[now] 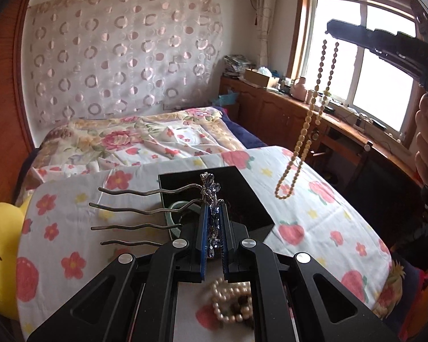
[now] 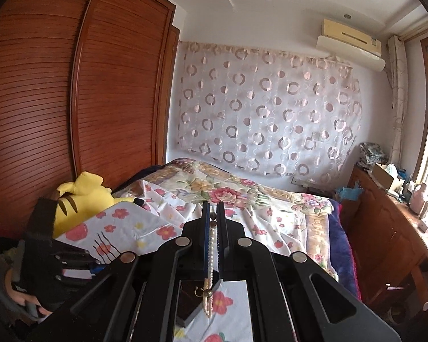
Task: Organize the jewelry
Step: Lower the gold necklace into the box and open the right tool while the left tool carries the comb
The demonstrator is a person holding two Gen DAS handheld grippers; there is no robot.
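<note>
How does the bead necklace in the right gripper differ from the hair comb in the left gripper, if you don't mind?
The bead necklace hangs limp in a long cream loop; the hair comb is rigid metal, its wavy prongs pointing sideways. The necklace is plain beads; the comb carries blue crystals. Both are clamped in shut grippers, lifted over the black box.

A: Where's the light from?
B: The window [image 1: 368, 65]. It's v. bright, all white glare, nothing seen thru it.
A: Blurry bits?
B: Yes, the pearls [image 1: 232, 299] close to the lens are fuzzy. Right tongs [image 1: 332, 32] look dark vs the glare.
A: Edges?
B: Bendy & black at corners, both pics.
</note>
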